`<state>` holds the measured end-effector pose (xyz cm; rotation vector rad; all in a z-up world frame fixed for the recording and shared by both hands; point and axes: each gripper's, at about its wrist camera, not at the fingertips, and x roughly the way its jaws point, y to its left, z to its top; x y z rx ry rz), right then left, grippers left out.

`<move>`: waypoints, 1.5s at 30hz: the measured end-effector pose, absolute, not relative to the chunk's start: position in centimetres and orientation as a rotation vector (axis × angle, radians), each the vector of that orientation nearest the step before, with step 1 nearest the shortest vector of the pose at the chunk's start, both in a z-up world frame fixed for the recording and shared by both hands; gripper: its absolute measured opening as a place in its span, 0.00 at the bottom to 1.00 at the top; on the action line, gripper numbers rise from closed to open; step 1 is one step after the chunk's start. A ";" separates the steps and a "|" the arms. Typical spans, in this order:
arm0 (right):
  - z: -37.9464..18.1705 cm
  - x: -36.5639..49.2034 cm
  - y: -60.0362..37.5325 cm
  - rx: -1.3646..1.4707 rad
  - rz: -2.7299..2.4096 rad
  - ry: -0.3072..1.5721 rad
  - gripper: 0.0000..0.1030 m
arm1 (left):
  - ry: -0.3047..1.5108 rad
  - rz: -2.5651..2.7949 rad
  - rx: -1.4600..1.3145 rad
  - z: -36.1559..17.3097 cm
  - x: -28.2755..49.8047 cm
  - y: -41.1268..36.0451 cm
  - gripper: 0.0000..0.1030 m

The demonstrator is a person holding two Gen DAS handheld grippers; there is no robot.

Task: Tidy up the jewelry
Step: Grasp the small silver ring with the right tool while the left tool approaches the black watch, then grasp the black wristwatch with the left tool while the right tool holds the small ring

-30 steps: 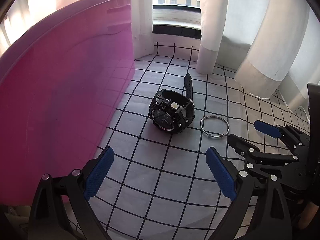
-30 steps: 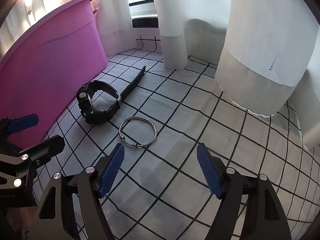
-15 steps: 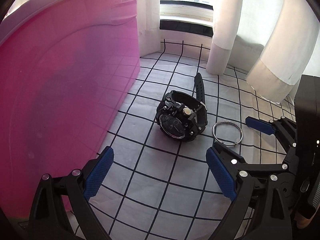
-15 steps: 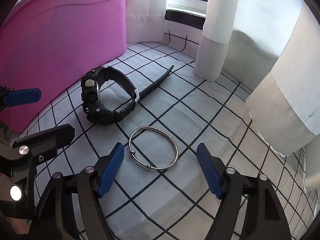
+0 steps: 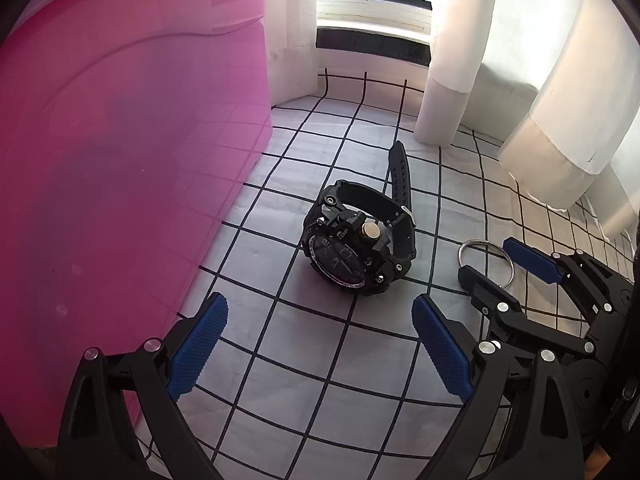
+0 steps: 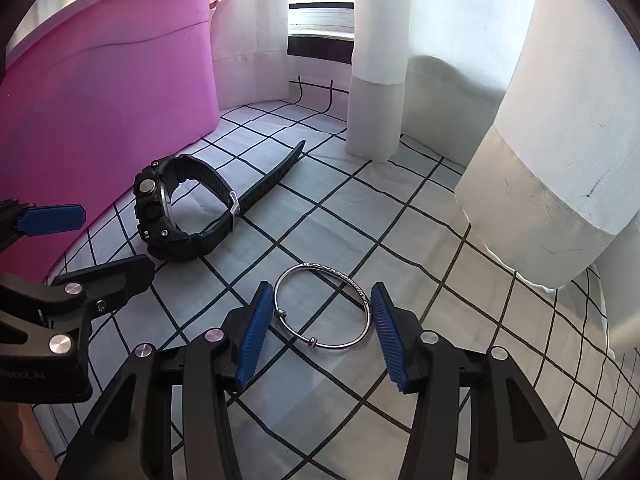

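A black sport watch (image 5: 360,240) lies on its side on the gridded white cloth, also in the right wrist view (image 6: 180,208). A thin silver bangle (image 6: 324,308) lies to its right; part of it shows in the left wrist view (image 5: 486,256). My right gripper (image 6: 318,332) is open, low over the cloth, its blue pads on either side of the bangle without closing on it. My left gripper (image 5: 320,344) is open and empty, a little short of the watch.
A large pink plastic bin (image 5: 120,184) stands close on the left, also in the right wrist view (image 6: 100,92). White curtain folds (image 6: 560,140) hang down to the cloth at the back and right. A window (image 5: 372,12) is behind.
Both grippers have moved forward and down. The right gripper's pads now straddle the bangle and stand closer together. The watch is nearer the left gripper.
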<state>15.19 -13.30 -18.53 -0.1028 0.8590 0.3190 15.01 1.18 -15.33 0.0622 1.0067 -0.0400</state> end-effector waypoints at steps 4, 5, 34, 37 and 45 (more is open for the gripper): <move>-18.5 14.5 -13.1 -0.116 0.290 0.856 0.47 | 1.011 -0.039 0.072 -15.9 15.8 0.7 0.89; -18.5 14.3 -13.3 -0.101 0.284 0.857 0.47 | 1.012 -0.038 0.075 -16.1 16.0 0.6 0.89; -19.1 12.9 -17.8 0.036 0.165 0.867 0.47 | 1.008 -0.040 0.050 -18.0 20.1 -1.4 0.67; -19.1 12.6 -17.9 0.054 0.165 0.869 0.47 | 1.017 -0.039 0.052 -17.9 19.1 -1.2 0.67; -18.2 10.1 -17.7 0.081 0.155 0.861 0.47 | 1.016 -0.070 0.050 -16.3 15.0 -0.8 0.66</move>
